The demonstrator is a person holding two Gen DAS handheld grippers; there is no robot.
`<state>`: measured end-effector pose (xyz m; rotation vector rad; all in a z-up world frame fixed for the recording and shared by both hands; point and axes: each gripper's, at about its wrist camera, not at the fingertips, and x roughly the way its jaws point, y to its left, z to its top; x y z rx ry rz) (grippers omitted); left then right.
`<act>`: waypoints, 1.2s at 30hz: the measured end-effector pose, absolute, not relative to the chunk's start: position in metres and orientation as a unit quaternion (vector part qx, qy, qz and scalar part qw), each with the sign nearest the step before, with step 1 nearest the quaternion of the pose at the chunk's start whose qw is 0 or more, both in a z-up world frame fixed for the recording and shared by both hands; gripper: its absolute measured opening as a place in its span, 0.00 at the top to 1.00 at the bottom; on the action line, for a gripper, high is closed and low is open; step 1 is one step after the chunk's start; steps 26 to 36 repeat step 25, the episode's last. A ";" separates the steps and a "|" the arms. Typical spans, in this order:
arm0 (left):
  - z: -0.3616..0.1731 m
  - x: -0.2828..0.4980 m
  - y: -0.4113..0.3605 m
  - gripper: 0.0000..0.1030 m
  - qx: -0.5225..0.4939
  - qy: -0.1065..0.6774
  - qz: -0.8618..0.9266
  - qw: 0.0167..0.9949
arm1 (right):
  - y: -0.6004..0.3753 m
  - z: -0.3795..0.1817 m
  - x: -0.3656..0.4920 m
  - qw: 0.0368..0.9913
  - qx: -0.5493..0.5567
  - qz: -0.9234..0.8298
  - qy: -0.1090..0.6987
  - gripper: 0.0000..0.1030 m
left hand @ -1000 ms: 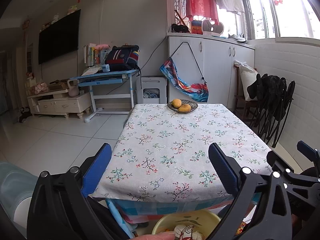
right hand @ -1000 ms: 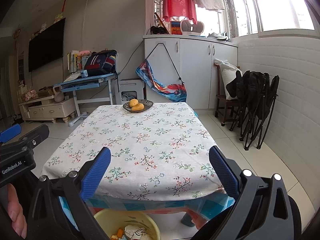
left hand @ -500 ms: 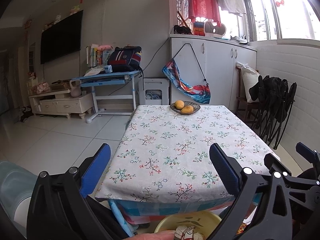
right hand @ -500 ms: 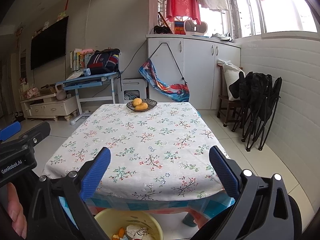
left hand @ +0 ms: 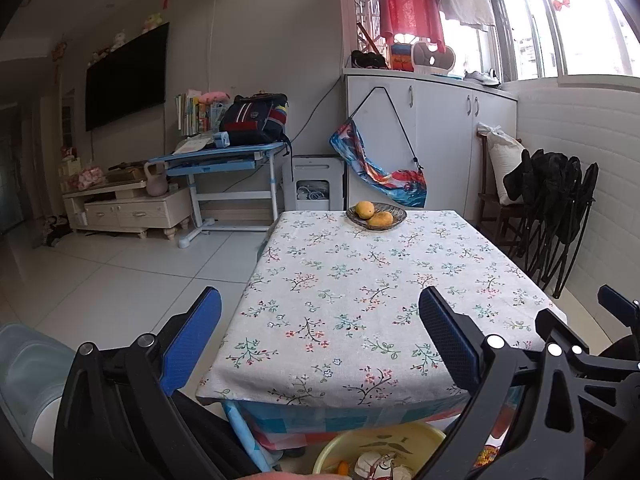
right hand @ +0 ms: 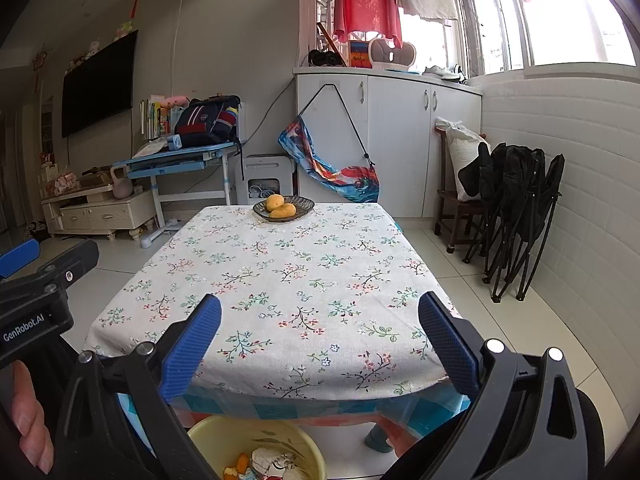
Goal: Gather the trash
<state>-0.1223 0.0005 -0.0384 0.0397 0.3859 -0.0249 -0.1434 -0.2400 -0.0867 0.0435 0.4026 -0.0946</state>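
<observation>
Trash (right hand: 272,466), crumpled paper with bits of orange peel, lies in a yellow basin (right hand: 224,438) on the floor just under the near edge of the table (right hand: 280,280). A floral cloth covers the table, and at its far end a dark dish (right hand: 285,206) carries two yellow-orange fruits. Both grippers hang above the basin at the near edge, side by side. The left gripper (left hand: 320,340) has its blue-padded jaws spread wide with nothing between them. The right gripper (right hand: 320,344) is likewise spread wide and holds nothing. A hand (right hand: 30,420) grips the left tool at the edge of the right view.
</observation>
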 end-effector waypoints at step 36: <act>-0.054 -0.119 -0.006 0.07 0.036 0.233 -0.055 0.970 | -0.249 -0.090 -0.140 0.977 0.032 -0.045 0.206 0.08</act>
